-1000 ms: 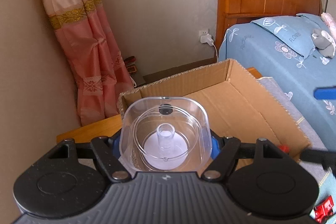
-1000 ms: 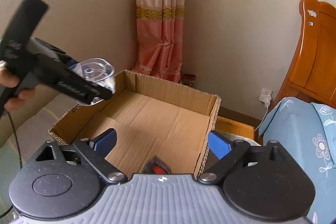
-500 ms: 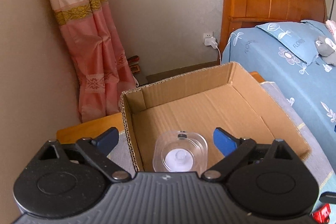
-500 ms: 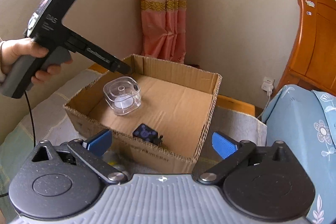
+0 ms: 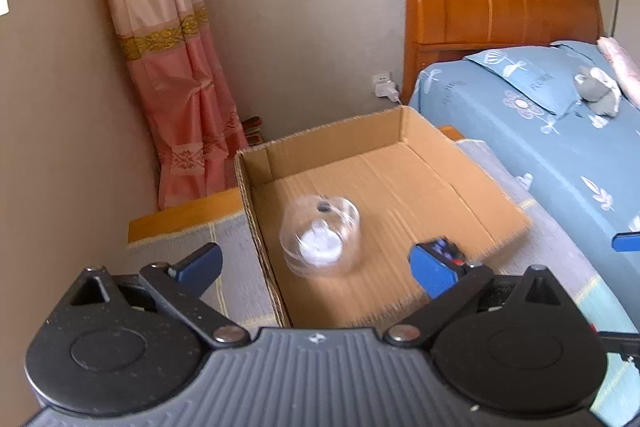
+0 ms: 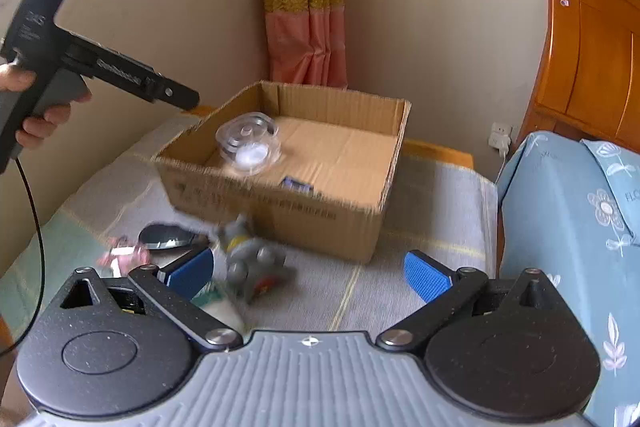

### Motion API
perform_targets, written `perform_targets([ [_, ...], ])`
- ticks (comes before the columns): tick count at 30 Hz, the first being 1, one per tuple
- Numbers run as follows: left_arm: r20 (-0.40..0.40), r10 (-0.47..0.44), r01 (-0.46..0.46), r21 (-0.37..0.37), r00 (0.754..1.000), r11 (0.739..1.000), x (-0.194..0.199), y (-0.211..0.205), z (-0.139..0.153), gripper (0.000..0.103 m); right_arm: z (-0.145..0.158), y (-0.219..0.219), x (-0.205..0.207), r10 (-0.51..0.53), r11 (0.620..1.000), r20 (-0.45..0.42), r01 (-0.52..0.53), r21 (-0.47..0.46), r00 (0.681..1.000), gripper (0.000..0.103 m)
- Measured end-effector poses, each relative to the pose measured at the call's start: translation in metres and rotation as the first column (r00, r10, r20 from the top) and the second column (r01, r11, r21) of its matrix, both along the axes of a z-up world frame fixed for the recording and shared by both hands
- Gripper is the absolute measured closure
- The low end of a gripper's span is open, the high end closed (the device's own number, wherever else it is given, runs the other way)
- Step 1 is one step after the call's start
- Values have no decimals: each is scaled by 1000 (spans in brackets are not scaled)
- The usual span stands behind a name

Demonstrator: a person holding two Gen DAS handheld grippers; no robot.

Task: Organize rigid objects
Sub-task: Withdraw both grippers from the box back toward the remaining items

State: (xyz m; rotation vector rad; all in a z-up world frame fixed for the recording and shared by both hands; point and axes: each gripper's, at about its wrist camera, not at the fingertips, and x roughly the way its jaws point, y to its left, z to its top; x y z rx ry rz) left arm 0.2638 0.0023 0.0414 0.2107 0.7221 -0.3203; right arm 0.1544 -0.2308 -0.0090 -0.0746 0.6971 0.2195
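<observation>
A clear plastic container (image 5: 320, 235) with a white disc inside lies in the open cardboard box (image 5: 340, 143), near its left wall. A small dark blue and black object (image 5: 448, 251) lies in the box near the front wall. My left gripper (image 5: 316, 265) hovers above the box's front edge, jaws opening, nothing between them. From the right wrist view, the box (image 6: 280, 211), the container (image 6: 248, 141) and the left gripper (image 6: 176, 97) show. My right gripper (image 6: 308, 275) stands open and empty above the mat, in front of the box.
On the grey mat before the box lie a grey toy (image 6: 248, 259), a black oval object (image 6: 168, 237), a pink item (image 6: 120, 255) and a white and green item (image 6: 216, 303). A blue bed (image 6: 560, 227) borders the right; curtain (image 5: 172, 87) and walls stand behind.
The left gripper opened and let go of the clear container, which now lies in the box. Both grippers have pulled back from the box, and loose items on the mat came into view.
</observation>
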Motion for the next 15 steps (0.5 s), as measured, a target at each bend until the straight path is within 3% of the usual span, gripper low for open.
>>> perform_targets([
  [4, 10, -19, 19, -10, 1000, 1000, -31, 3, -4, 3, -15, -1, -25, -21, 1000, -6, 21, 0, 1000, 0],
  [15, -15, -93, 93, -10, 996, 996, -120, 6, -36, 2, -82, -9, -69, -155, 987, -129, 158, 19, 980, 0],
])
